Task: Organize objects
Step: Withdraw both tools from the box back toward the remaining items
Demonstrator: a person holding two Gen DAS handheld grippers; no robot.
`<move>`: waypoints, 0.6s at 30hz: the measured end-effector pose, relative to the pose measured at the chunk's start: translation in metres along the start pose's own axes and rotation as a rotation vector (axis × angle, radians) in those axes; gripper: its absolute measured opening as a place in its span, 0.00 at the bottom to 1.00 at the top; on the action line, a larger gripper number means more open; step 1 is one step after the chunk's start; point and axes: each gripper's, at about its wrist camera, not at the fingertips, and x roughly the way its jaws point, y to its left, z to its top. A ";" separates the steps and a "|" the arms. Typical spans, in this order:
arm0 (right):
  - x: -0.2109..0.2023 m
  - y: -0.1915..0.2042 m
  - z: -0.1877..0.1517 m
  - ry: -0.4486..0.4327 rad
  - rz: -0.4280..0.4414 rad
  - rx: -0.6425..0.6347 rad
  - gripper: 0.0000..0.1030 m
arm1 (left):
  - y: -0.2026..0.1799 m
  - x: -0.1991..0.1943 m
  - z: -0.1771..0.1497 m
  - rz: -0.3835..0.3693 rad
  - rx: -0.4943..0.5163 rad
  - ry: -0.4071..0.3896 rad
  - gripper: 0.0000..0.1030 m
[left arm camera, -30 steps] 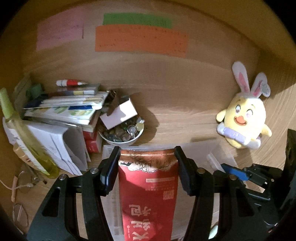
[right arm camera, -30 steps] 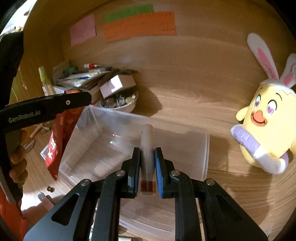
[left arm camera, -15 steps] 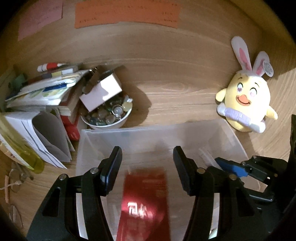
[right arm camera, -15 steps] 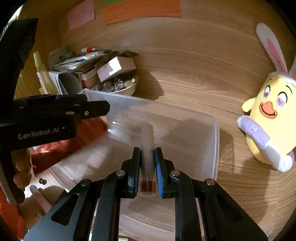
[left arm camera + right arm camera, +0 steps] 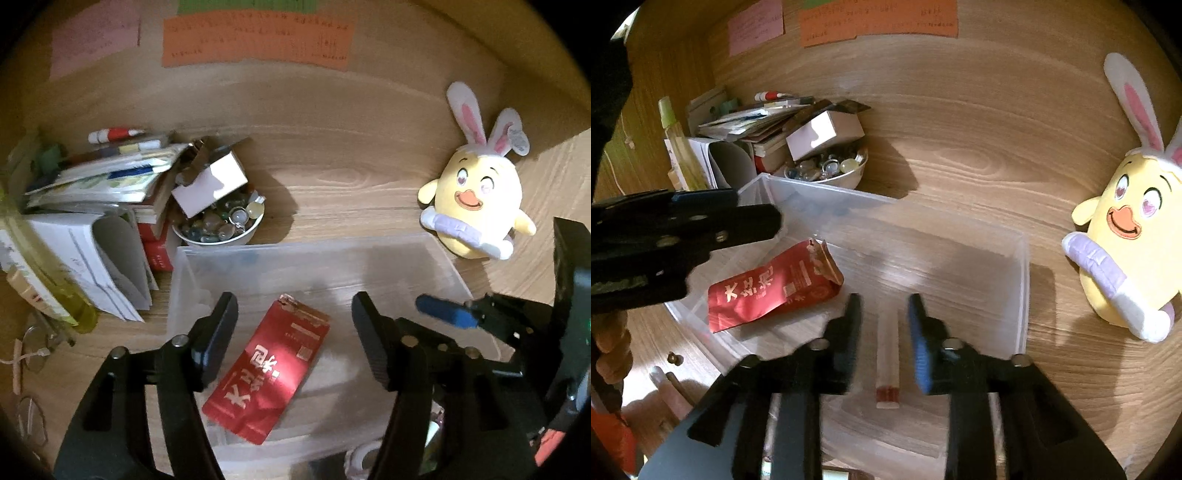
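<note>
- My left hand-held gripper (image 5: 291, 332) hangs over the bin (image 5: 369, 251), jaws wide and just opened further, holding nothing; the red pouch (image 5: 269, 373) lies flat on the bin floor below them.
- My right hand-held gripper (image 5: 882, 336) has just been opening; the tube (image 5: 887, 354) is between the jaws but no pad presses it, and it looks to rest on the bin floor.
- Pouch: glossy red foil with gold lettering, top torn ragged. I judge it light, crinkly and slippery; best pinched across a flat edge.
- Tube: slim, pale, with a dark red band near one end. Probably light, stiff and apt to roll; grip it mid-length, across its width.
- Both sit in the clear bin on the bench (image 5: 960, 147).
</note>
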 end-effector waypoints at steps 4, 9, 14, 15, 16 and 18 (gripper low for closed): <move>-0.012 0.002 0.003 -0.028 -0.014 -0.005 0.37 | -0.001 -0.020 -0.006 0.016 0.014 -0.037 0.70; -0.033 0.005 0.003 -0.075 -0.049 -0.012 0.52 | 0.002 -0.043 -0.014 0.029 0.016 -0.074 0.79; -0.052 0.010 -0.001 -0.107 -0.067 -0.027 0.61 | 0.009 -0.060 -0.026 0.035 0.006 -0.087 0.86; -0.055 0.010 -0.002 -0.111 -0.070 -0.028 0.62 | 0.010 -0.063 -0.030 0.037 0.004 -0.088 0.87; -0.059 0.011 -0.004 -0.114 -0.070 -0.027 0.65 | 0.010 -0.064 -0.031 0.037 0.002 -0.088 0.88; -0.066 0.012 -0.008 -0.125 -0.072 -0.024 0.71 | 0.012 -0.068 -0.036 0.039 -0.001 -0.086 0.88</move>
